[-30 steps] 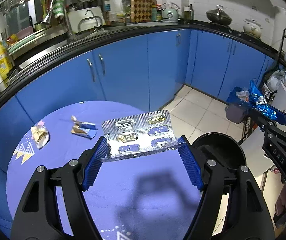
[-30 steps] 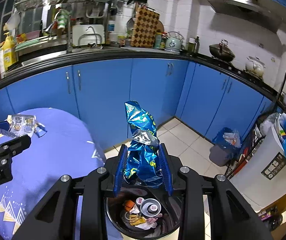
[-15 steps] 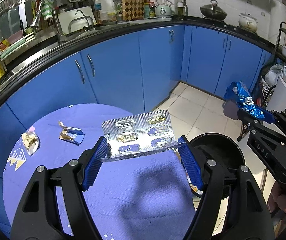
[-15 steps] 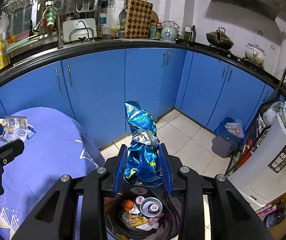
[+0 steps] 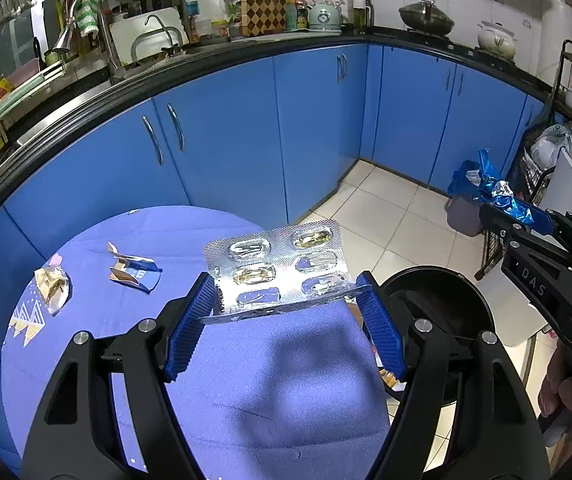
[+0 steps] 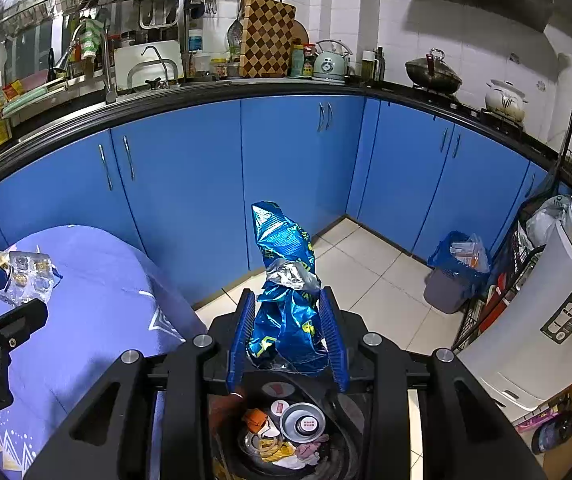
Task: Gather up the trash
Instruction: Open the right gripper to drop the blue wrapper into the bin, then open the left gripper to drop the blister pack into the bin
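Left gripper (image 5: pixel 284 308) clamps blister pack (image 5: pixel 278 266) by both side edges, above table (image 5: pixel 270 392) near its rim. Right gripper (image 6: pixel 287 330) pinches blue wrapper (image 6: pixel 286 292) directly over open bin (image 6: pixel 286 440). 2 wrappers (image 5: pixel 132 272) lie on table, well apart.

Blue cabinets (image 6: pixel 190 184) stand under a black counter (image 6: pixel 246 90); white wall tiles (image 6: pixel 349 8), a pale tiled floor (image 6: pixel 369 264), perhaps a window (image 5: pixel 18 44) at left.
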### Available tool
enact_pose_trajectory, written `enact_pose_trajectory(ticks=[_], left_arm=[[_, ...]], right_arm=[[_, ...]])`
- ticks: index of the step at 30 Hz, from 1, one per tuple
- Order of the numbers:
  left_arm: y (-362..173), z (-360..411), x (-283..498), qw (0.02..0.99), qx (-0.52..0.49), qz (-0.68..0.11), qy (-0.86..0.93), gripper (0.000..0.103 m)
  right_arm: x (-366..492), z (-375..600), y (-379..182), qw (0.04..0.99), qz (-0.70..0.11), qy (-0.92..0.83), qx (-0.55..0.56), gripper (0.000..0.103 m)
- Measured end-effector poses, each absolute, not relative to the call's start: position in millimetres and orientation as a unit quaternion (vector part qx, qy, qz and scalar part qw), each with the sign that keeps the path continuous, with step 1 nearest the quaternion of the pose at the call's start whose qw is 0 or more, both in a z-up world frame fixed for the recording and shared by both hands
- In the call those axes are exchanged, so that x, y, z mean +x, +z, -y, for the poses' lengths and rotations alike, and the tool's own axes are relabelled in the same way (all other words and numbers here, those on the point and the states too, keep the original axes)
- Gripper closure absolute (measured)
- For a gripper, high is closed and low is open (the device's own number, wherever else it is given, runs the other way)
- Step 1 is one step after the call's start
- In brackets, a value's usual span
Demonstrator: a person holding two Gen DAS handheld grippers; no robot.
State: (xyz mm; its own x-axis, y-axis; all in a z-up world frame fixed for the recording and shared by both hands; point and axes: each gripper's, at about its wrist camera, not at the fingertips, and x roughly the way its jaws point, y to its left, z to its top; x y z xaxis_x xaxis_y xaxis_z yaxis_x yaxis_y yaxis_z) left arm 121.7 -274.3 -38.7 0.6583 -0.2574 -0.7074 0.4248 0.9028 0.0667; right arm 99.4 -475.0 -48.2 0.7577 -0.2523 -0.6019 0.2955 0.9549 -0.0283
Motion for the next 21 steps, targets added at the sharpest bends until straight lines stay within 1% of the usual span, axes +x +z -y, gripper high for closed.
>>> enact_pose_trajectory(ticks=[2,3,4,5,6,7,10,21], left_arm=[[-39,274,123,0.903,0.113,-0.369,-0.189,0.031],[-40,274,123,0.903,0.113,-0.369,-0.189,0.031],[-40,275,123,0.903,0.113,-0.369,-0.189,0.031],[-40,275,123,0.903,0.114,-0.369,-0.189,0.031],[-40,275,123,0.903,0.113,-0.369,-0.189,0.031],[-40,276,123,0.903,0.114,-0.369,-0.189,0.031],[-41,279,124,0.902,0.115,-0.370,-0.190,0.031],[-46,303,121,0.895,0.131,-0.371,-0.211,0.031]], right_arm=[[100,476,-49,0.936,-0.317,-0.147,0.037,0.069],[100,477,-49,0.937,-0.316,-0.145,0.040,0.063],[100,477,-49,0.937,-0.315,-0.147,0.041,0.051],[99,478,-48,0.937,-0.310,-0.153,0.039,0.044],[98,477,-46,0.938,-0.305,-0.159,0.035,0.032],[97,477,-45,0.939,-0.298,-0.167,0.030,0.025],[93,478,-43,0.940,-0.290,-0.178,0.024,0.022],[77,499,-48,0.934,-0.291,-0.205,0.031,0.021]])
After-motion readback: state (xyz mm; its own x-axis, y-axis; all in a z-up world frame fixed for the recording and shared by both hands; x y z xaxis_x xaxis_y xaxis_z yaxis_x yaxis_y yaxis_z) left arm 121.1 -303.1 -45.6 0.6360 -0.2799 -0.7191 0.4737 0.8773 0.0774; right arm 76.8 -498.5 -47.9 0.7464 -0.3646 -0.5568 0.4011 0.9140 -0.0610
